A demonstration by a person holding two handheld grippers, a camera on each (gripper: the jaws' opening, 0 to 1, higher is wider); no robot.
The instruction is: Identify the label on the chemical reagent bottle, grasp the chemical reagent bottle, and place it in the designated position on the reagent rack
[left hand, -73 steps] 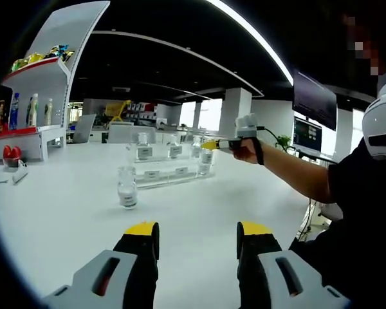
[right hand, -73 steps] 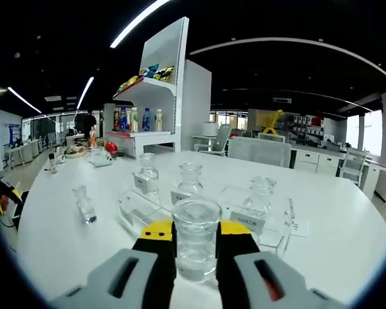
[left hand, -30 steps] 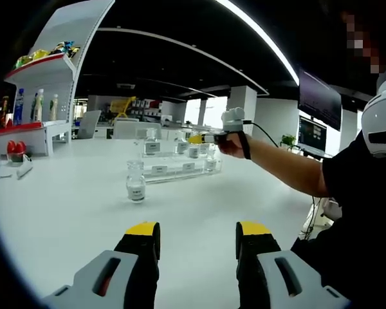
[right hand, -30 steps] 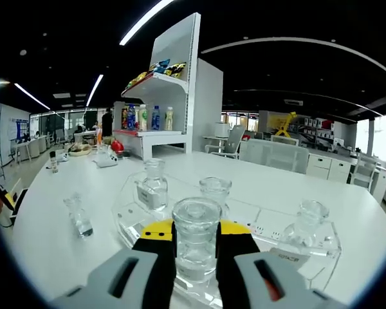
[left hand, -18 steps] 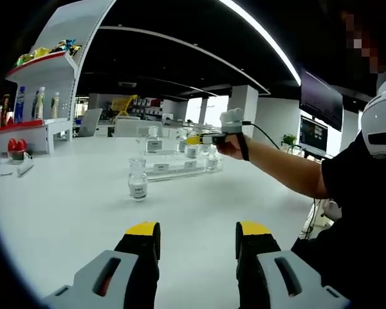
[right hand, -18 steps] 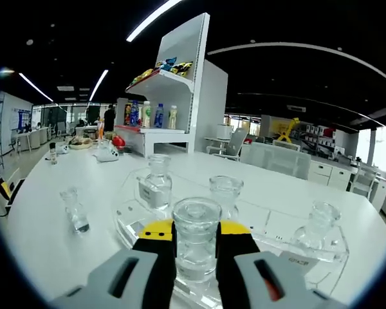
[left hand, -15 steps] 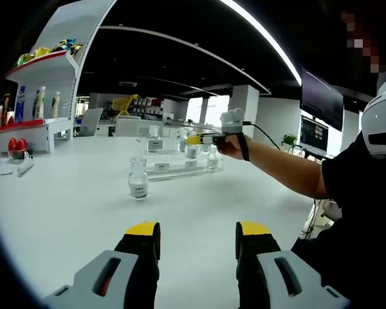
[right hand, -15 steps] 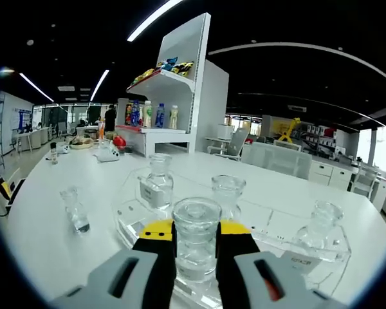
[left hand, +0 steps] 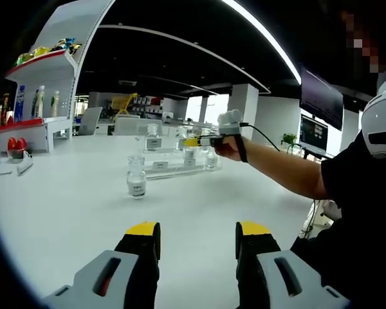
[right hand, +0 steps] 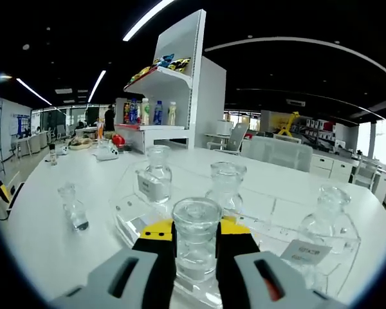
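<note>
The glass reagent bottle (right hand: 196, 244) sits tight between the two jaws of the right gripper (right hand: 195, 257), which squeeze it from both sides. It hangs right over the front part of the clear reagent rack (right hand: 270, 241). Three more bottles already stand in the rack: one on the left (right hand: 156, 182), one in the middle (right hand: 226, 187) and one on the right (right hand: 326, 225). Small white labels (right hand: 305, 252) sit on the rack front.

I think this is the putting-down step. Next the bottle needs to go down softly into the empty spot that matches its label, and then the jaws can let go.

One bottle waits alone on the white table (left hand: 64, 212), well apart from the rack (left hand: 136, 182). The left gripper (left hand: 197, 239) hovers low over the table with its jaws apart, holding nothing.
</note>
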